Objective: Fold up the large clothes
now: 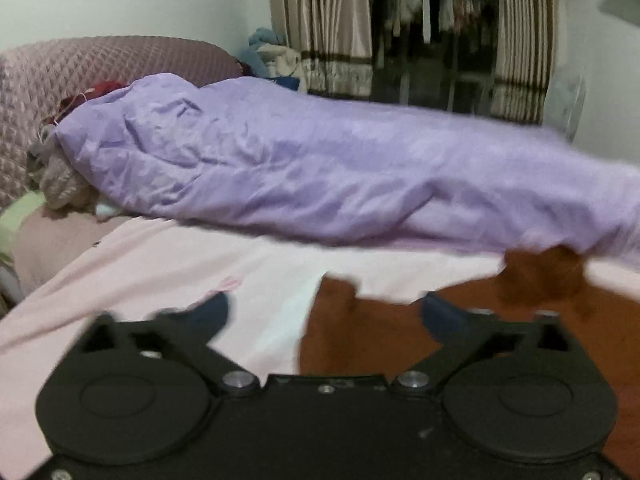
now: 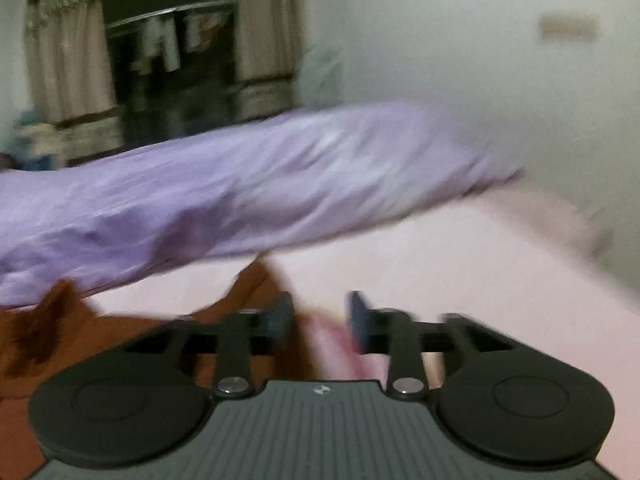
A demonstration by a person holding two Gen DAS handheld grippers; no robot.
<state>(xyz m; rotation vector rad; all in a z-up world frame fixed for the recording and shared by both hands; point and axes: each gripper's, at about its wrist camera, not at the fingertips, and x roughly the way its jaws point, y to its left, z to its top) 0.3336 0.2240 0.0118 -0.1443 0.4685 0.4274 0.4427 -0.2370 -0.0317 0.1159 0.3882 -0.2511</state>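
While the whole room is a bit of a blur, the biggest thing you've got in front of you is the bed (image 1: 256, 276) with its pale pink sheet, and that's your work surface. Along its far side runs a long purple duvet (image 1: 304, 176), bunched up like a roll, with a quilted headboard (image 1: 80, 76) off to one end and curtains (image 1: 320, 28) behind it.

Next down in size is the rust-brown garment (image 1: 360, 332), which I'd guess is the large piece you're meant to fold. It's lying on the pink sheet at the near edge of the bed, between your two hands, with a ragged-looking edge sticking up toward the duvet. From what shows, it looks spread or loosely heaped rather than squared off, so I'd say you're early on: no neat fold visible yet, most of the work still ahead. Hard to tell its full shape, though, since it runs out of frame.

Smallest last. Your left tool (image 1: 324, 312) has its jaws spread as wide as they go, hovering over the garment's edge with nothing pinched. Your right tool (image 2: 320, 316) is only partway open; pink and brown cloth shows in the gap, but the pads don't seem to press on it, so I'd call it empty too. You'll need a fresh grip on an edge or corner before any fold.
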